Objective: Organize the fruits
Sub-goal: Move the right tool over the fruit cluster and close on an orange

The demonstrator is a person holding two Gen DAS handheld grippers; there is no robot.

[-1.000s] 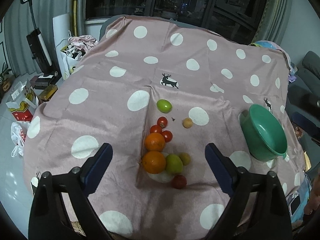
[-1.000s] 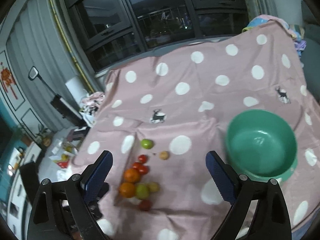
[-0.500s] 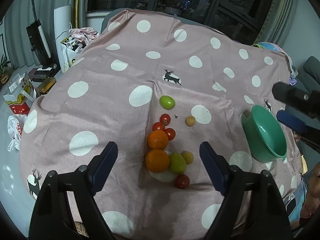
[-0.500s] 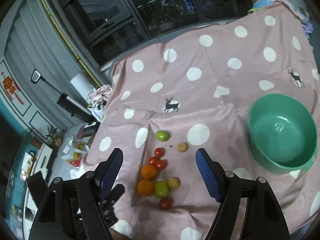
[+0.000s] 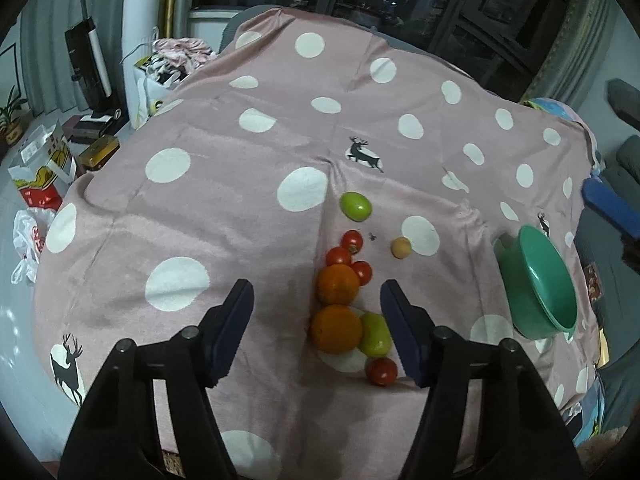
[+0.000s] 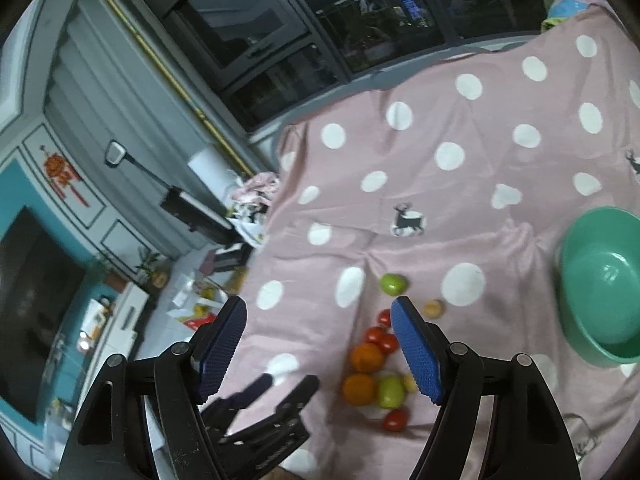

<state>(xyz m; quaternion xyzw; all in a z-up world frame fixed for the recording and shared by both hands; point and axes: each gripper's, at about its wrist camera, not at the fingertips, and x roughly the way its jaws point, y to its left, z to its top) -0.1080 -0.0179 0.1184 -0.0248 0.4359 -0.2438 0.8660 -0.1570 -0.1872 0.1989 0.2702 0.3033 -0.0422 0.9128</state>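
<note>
Fingers of the left gripper (image 5: 316, 304) stand apart and are closing, nothing pressed between the pads; seen along them, a near orange (image 5: 337, 329) and a second orange (image 5: 338, 284) lie on the cloth between the two dark-blue pads, not touched. Right gripper (image 6: 320, 340) holds its blue pads apart with only bare cloth framed between them; nothing gripped. Fruit lies in a loose cluster near the front middle of the pink polka-dot tablecloth (image 5: 224, 208): the two oranges in a row, a green fruit (image 5: 375, 334) touching the near orange on its right, a red tomato (image 5: 382, 371) closest to the table edge, three small tomatoes (image 5: 352, 241) just beyond the far orange. A lone green fruit (image 5: 355, 206) sits farther back, a small tan fruit (image 5: 401, 247) apart to its right. The green bowl (image 6: 576, 280) rests well to the right of the cluster, empty. In the right wrist view the left gripper appears low, beside the fruit.
</note>
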